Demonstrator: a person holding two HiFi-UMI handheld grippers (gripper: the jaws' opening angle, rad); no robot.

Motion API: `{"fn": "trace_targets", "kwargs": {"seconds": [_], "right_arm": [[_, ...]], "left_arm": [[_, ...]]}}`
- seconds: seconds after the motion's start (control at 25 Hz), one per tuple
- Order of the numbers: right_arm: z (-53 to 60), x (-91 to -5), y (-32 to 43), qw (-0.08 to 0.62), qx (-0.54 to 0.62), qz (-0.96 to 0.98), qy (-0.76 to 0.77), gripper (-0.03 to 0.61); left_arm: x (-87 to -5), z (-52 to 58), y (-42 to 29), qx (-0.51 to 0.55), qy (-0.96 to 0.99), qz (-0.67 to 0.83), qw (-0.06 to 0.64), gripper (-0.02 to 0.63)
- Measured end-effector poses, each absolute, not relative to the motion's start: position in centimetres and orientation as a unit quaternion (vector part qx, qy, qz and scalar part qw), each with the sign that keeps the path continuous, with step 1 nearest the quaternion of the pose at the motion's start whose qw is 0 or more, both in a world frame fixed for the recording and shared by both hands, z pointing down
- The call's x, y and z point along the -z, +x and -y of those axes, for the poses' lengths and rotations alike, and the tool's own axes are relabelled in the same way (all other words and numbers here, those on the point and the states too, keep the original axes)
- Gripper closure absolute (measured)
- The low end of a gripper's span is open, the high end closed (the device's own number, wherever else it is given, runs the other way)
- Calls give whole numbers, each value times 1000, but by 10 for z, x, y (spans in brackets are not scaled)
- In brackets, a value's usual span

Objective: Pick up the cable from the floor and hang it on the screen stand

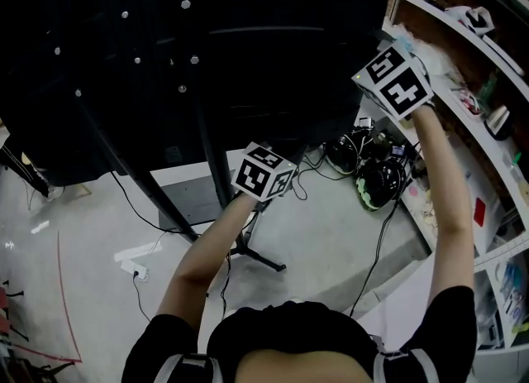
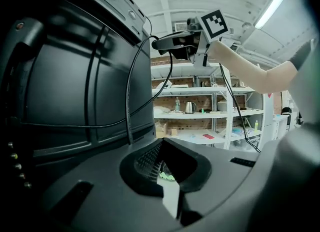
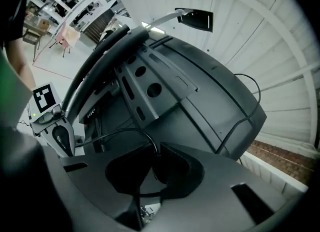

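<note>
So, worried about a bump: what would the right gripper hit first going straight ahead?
Most likely the back of the screen, which fills the view just ahead; depth is unclear.

— Where do we find the thin black cable?
— Its upper part is off the floor. We see it pinched between the jaws of the right gripper, high beside the big dark screen. One length drops in a slack loop down the screen's back, and another trails toward the floor.
— And the black metal screen stand?
— Upright on the floor, slanted legs spread, carrying the screen. We cannot tell whether the cable rests on the stand itself.
</note>
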State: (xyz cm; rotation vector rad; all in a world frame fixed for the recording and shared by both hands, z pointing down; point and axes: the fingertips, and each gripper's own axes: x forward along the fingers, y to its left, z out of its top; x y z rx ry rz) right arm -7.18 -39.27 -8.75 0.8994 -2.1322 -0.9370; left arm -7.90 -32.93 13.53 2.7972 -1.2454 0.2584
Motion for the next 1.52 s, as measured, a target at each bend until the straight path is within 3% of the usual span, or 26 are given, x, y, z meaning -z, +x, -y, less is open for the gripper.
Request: {"fn": "trace_targets", "kwargs": {"seconds": [0.8, 1.52], "right_arm": [[459, 154, -86, 316, 387, 782, 374, 518], [416, 264, -124, 221, 414, 780, 415, 518]], "left_arm": [[-112, 364, -78, -74, 908, 411, 17, 611], [-97, 329, -108, -64, 906, 418, 19, 611]]}}
